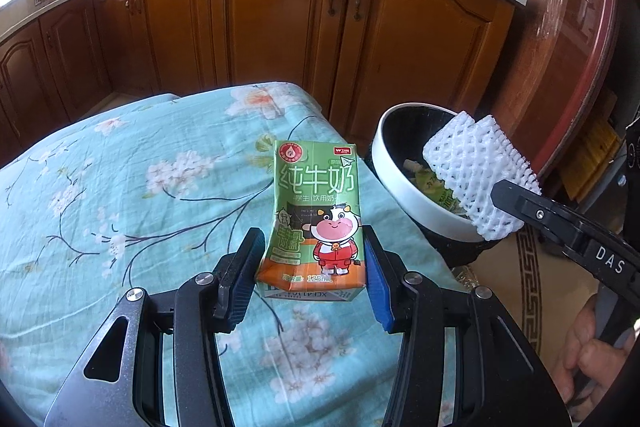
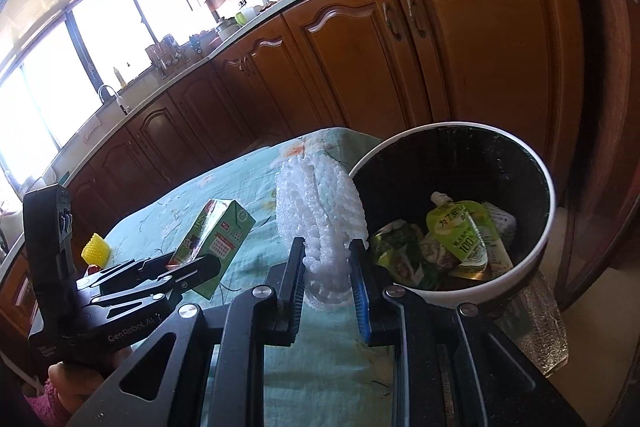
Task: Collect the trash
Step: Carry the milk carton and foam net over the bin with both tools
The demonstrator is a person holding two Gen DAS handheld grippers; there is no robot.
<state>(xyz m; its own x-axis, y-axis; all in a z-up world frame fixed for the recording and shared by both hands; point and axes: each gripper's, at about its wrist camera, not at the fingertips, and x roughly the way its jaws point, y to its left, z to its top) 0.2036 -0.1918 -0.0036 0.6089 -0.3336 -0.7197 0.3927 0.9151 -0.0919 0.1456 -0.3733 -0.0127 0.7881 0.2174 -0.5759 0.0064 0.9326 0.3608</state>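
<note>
Behind the floral tablecloth [image 1: 120,187], the bin [image 2: 532,267] waits at 2 o'clock; the right gripper [image 2: 326,267], clamped on soft foam net [image 2: 320,203], may drop it outside, while the left gripper [image 1: 312,267] pinches the milk carton [image 1: 316,215].

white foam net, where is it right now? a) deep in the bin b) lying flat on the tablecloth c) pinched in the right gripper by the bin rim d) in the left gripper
c: the right gripper is shut on the white foam net, held beside the bin.
</note>
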